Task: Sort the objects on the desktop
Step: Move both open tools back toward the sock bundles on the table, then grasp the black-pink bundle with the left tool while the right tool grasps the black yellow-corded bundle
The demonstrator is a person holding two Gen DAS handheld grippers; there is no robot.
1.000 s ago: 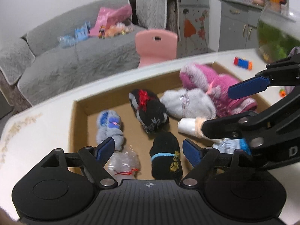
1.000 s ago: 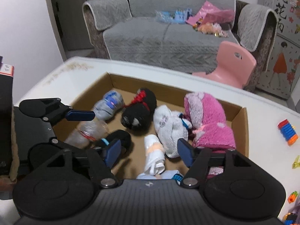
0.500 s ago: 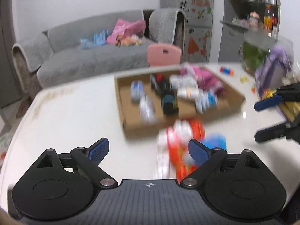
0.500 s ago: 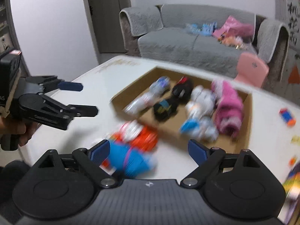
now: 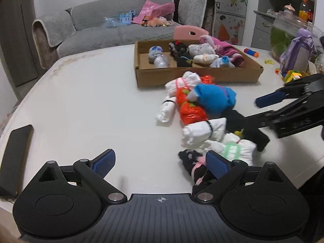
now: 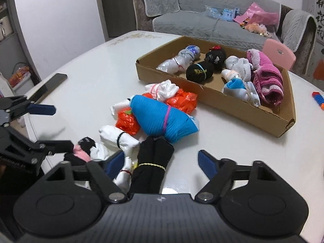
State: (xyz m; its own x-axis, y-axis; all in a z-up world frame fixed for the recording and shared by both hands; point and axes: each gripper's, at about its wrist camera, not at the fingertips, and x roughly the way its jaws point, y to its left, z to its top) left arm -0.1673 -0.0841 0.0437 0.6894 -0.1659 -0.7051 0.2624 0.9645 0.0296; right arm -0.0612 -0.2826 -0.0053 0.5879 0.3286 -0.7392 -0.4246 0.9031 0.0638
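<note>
Nearest the lens, the left gripper sat with its blue-padded fingers spread wide, nothing between them, low over the white table. Just beyond its right finger lay a black-and-pink sock roll. The right gripper was parted too, gaping over a black sock bundle tied with a yellow band, the bundle beside its left finger and not pinched. Off to the left side rested a dark phone, flat near the table edge. Further out, the loose pile: white rolls, an orange plastic packet, and a big blue sock bundle on top, touching its neighbours. Behind the pile stood the cardboard box, already holding rolled socks and a pink fluffy pair. Beyond the table, a pink chair, then the grey sofa at the back.
</note>
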